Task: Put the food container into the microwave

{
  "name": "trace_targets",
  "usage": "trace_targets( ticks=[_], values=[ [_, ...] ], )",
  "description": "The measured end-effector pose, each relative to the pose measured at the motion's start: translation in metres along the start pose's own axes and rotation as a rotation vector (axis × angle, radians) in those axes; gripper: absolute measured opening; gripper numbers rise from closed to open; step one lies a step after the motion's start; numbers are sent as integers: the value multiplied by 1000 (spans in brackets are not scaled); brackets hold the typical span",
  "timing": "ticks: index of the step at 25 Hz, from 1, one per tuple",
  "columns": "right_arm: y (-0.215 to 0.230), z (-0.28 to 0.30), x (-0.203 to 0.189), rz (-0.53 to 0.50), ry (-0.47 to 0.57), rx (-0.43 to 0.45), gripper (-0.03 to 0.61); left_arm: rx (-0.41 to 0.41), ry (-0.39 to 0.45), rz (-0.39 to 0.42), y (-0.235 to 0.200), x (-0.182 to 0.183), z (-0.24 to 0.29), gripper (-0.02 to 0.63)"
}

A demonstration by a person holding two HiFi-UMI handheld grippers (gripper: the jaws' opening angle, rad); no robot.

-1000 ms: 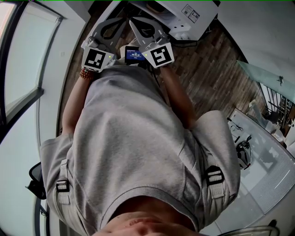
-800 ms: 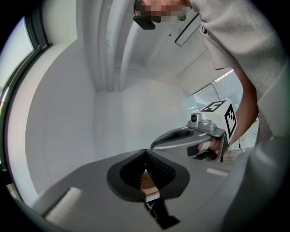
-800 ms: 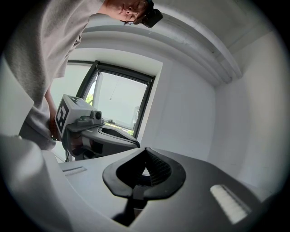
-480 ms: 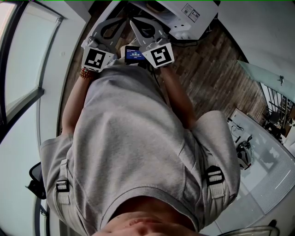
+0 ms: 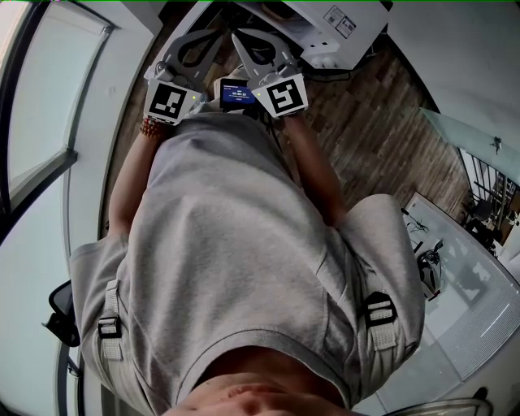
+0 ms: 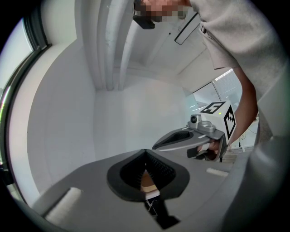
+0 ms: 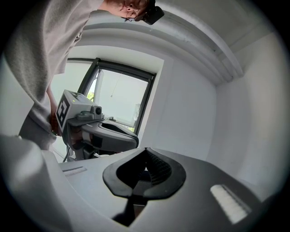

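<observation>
No food container shows in any view. In the head view both grippers are held close together in front of the person's waist, over a wooden floor. My left gripper point(image 5: 208, 36) is shut with nothing between its jaws, and its marker cube point(image 5: 171, 101) faces the camera. My right gripper point(image 5: 237, 39) is shut and empty too. In the left gripper view the left gripper point(image 6: 145, 152) points at a bare white wall, with the right gripper point(image 6: 168, 144) beside it. In the right gripper view the right gripper point(image 7: 146, 150) points at a white wall, and the left gripper point(image 7: 129, 136) shows at its left.
A white appliance point(image 5: 325, 24) with a label stands on the wooden floor point(image 5: 366, 138) just beyond the grippers; I cannot tell if it is the microwave. A small lit screen point(image 5: 236, 93) sits between the two grippers. Windows run along the left point(image 5: 41, 97). A glass surface point(image 5: 455, 276) lies at the right.
Hardly anything differs. Both grippers stay shut and in the same place; the head view has shifted very slightly.
</observation>
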State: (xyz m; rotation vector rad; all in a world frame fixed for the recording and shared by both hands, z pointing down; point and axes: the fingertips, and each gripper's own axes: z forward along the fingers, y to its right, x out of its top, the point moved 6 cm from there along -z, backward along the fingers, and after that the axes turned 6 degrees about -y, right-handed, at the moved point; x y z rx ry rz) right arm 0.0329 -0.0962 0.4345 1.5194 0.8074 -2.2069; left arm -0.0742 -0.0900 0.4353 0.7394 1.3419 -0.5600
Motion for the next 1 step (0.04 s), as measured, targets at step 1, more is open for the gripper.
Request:
trace_targets(
  ticks=[1],
  values=[
    [1, 0, -1, 1, -2, 2, 11, -1, 1, 1, 0, 0, 1, -2]
  ],
)
